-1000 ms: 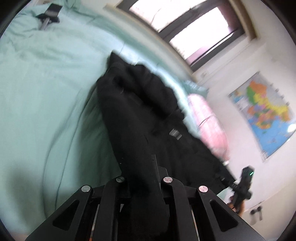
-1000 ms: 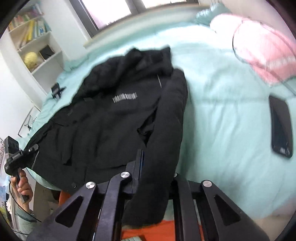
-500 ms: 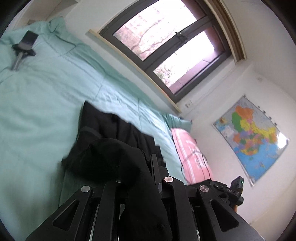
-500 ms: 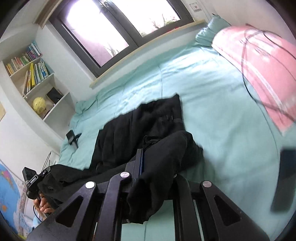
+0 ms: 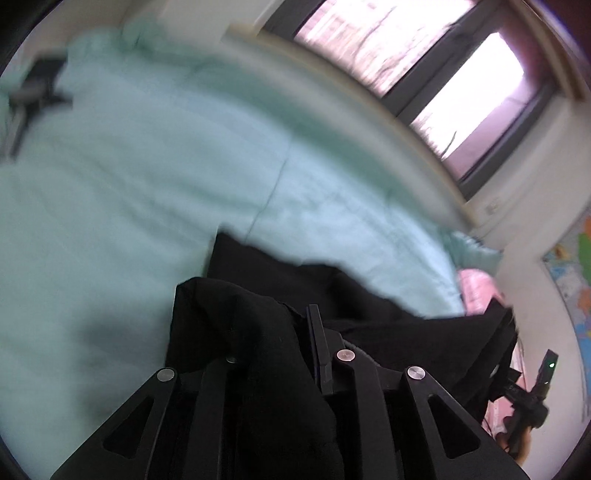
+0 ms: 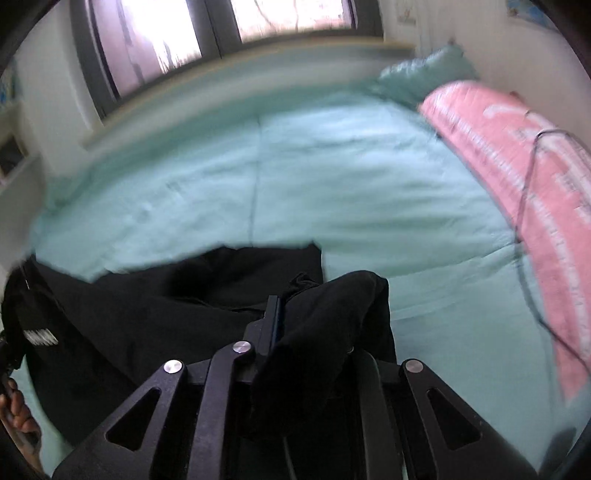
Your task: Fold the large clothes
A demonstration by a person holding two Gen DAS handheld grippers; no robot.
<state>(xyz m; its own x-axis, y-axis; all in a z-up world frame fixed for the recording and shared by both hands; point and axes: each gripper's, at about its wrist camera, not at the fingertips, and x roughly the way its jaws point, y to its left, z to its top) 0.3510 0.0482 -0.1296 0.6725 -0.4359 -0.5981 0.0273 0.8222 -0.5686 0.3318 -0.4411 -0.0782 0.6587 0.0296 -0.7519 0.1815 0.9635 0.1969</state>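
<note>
Jaws of the left gripper [image 5: 280, 332] are opening around the black jacket [image 5: 258, 350]; the right gripper [image 6: 314, 321] is clamped on it over the bed [image 6: 332, 177]; uneven release could skew the fold.

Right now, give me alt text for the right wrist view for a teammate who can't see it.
The right gripper is clamped on a bunched fold of a black jacket, which trails off to the left across a mint-green bed. A pink pillow lies at the right, with a window behind; the picture is motion-blurred.
</note>
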